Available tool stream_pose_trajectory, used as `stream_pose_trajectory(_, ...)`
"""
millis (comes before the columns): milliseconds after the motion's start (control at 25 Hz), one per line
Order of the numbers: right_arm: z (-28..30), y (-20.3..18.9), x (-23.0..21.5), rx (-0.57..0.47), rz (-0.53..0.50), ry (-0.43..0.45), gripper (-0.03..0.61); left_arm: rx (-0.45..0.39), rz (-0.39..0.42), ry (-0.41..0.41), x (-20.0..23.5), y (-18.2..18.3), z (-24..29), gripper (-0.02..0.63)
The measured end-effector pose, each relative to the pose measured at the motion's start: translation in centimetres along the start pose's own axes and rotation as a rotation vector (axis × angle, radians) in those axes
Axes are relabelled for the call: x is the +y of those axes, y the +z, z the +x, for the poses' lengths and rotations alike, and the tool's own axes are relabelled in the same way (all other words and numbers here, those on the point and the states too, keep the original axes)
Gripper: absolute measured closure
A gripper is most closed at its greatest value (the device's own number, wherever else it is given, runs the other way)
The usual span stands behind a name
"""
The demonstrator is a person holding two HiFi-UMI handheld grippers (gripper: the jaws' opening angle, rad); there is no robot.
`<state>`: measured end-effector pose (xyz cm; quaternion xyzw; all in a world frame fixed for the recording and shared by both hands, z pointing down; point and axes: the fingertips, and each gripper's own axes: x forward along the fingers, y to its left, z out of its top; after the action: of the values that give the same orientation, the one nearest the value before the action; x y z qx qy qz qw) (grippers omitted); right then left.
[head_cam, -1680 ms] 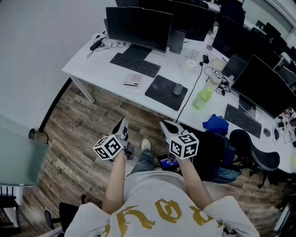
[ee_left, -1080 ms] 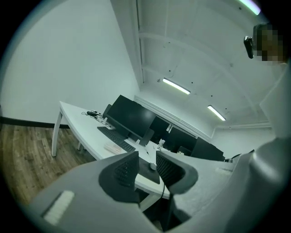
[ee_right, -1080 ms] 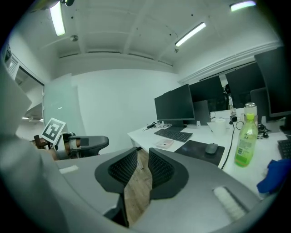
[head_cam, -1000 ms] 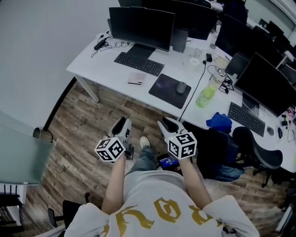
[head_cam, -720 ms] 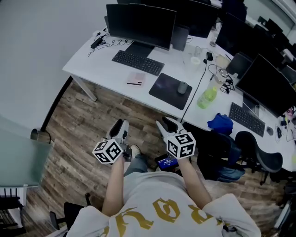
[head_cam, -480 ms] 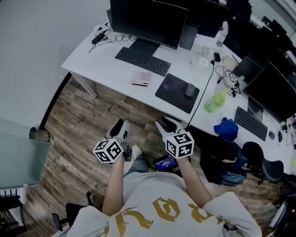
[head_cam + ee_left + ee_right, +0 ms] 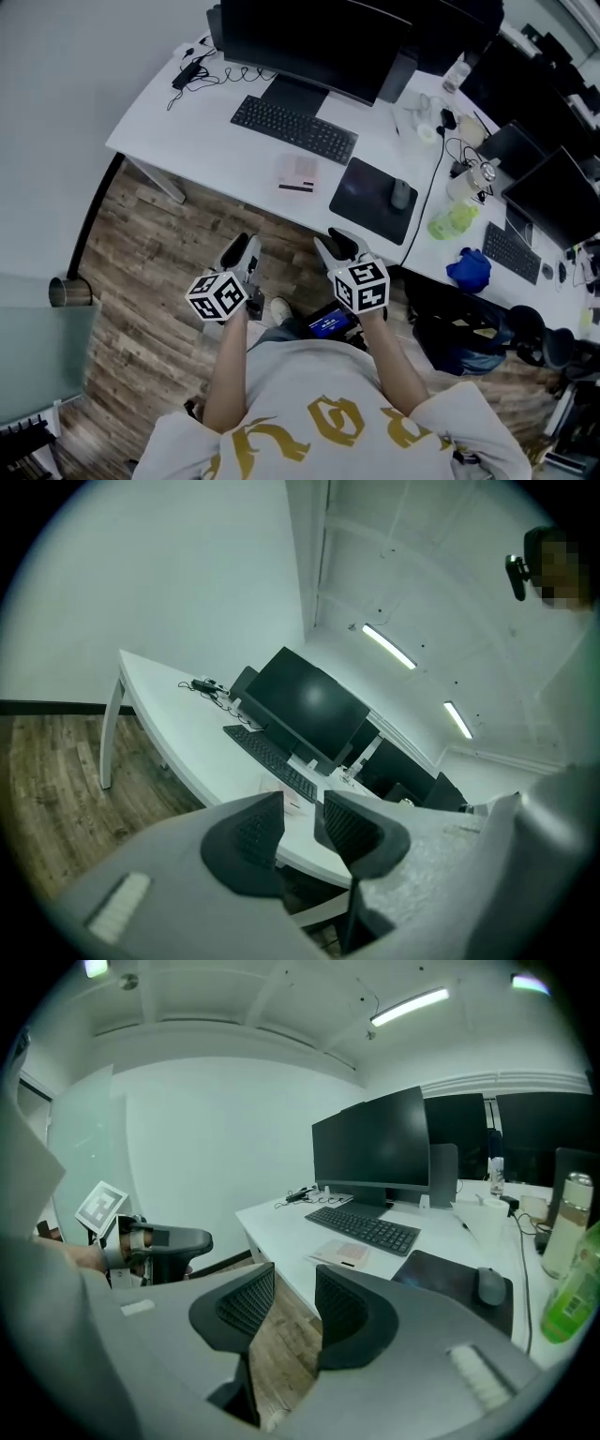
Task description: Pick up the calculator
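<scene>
**Both grippers short of the desk**

My left gripper (image 7: 244,251) and right gripper (image 7: 336,246) hang over the floor (image 7: 141,272), jaws apart and empty. The right's have just been opening. The calculator (image 7: 298,174) lies on the desk (image 7: 187,141), just before the keyboard (image 7: 292,129).

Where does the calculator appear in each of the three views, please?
Head view: calculator upper centre, on the white desk, just in front of the keyboard.
Left gripper view: calculator low centre, small and partly hidden.
Right gripper view: calculator centre, near the desk's edge.
Shared landmark: the keyboard directly behind it.
</scene>
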<state>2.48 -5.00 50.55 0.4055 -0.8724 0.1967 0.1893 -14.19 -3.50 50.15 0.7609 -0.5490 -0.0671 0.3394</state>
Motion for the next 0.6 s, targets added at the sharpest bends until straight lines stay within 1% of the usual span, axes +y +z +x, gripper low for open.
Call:
stream_pose_trajectory(200, 3.1, 0.7, -0.4, 0.033, -0.04, -0.044, 0.408, 0.075, 0.0, -0.049, 2.3, 0.2, 2.5, 0.48)
stream_pose_trajectory(440, 6.2, 1.3, -1.4, 0.061, -0.044, -0.062, 0.405, 0.101, -0.015, -0.056, 4.3, 1.4, 4.6, 0.48)
stream_pose_trajectory(600, 8.4, 1.4, -1.7, 0.094, -0.1, -0.05, 0.407, 0.104, -0.016, -0.048, 5.4, 2.2, 5.7, 0.48)
